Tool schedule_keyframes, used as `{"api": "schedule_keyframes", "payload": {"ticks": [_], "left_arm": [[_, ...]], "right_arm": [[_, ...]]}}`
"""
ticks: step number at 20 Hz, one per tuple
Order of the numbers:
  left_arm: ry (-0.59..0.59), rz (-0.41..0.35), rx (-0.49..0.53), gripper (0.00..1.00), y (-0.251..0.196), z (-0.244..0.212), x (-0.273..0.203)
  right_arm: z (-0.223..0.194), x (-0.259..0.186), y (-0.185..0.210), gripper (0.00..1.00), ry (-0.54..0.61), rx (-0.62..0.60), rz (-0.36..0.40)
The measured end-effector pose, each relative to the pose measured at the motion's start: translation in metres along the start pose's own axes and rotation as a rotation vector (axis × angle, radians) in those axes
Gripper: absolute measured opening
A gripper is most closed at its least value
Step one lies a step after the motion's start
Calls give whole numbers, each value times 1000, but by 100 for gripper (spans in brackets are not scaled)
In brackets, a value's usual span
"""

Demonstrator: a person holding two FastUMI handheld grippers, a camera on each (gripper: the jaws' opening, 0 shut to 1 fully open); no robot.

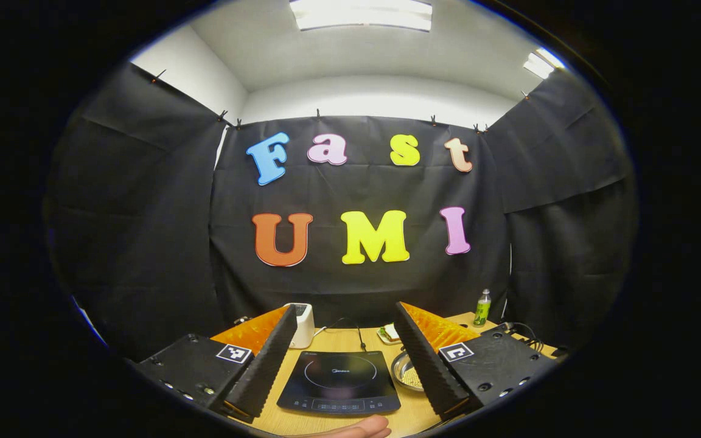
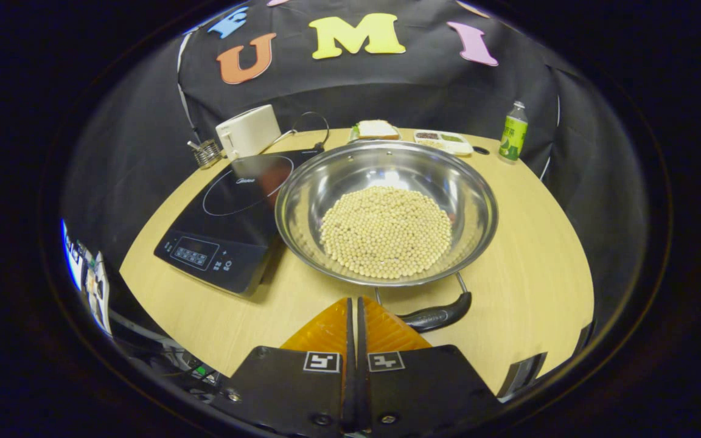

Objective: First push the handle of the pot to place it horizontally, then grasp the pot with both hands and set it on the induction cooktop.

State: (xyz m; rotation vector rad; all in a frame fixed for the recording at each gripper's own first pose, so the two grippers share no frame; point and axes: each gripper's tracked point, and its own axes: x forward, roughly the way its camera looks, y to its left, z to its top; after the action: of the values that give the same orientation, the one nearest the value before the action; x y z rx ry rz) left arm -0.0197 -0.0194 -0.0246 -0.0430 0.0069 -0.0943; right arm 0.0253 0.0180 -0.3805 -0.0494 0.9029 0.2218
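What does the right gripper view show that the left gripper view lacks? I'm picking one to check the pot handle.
Right gripper view: the pot's black handle beside the closed right gripper, and the beans. Left gripper view: the open left gripper, the ceiling lights, a hand. Both: cooktop, pot, green bottle, white appliance.

A staged kitchen corner inside a recording booth: black cloth [image 1: 143, 243] walls under office ceiling lights [image 1: 361, 13] (fluorescent panels), with a cooktop [image 2: 235, 213], toaster [image 2: 248, 131] and food on a wooden table [image 2: 539, 243].
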Motion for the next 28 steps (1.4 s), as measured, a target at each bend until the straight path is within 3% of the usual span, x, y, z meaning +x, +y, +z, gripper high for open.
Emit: {"api": "schedule_keyframes", "payload": {"ticks": [4, 6, 14, 15, 20, 28], "left_arm": [[16, 13, 1, 96, -4, -5, 1], [23, 3, -8, 96, -8, -7, 1], [15, -33, 9, 96, -25, -5, 3], [15, -39, 7, 96, -27, -5, 4], [28, -63, 4, 96, -37, -13, 10], [75, -106, -32, 96, -58, -39, 34]], "right_arm": [[6, 0, -38, 0, -21, 7, -53], [11, 1, -59, 4, -36, 7, -84], [34, 10, -131, 4, -29, 44, -136], [37, 12, -139, 0, -32, 39, -147], [49, 27, -165, 4, -26, -35, -167], [79, 53, -204, 4, -51, -29, -194]]}}
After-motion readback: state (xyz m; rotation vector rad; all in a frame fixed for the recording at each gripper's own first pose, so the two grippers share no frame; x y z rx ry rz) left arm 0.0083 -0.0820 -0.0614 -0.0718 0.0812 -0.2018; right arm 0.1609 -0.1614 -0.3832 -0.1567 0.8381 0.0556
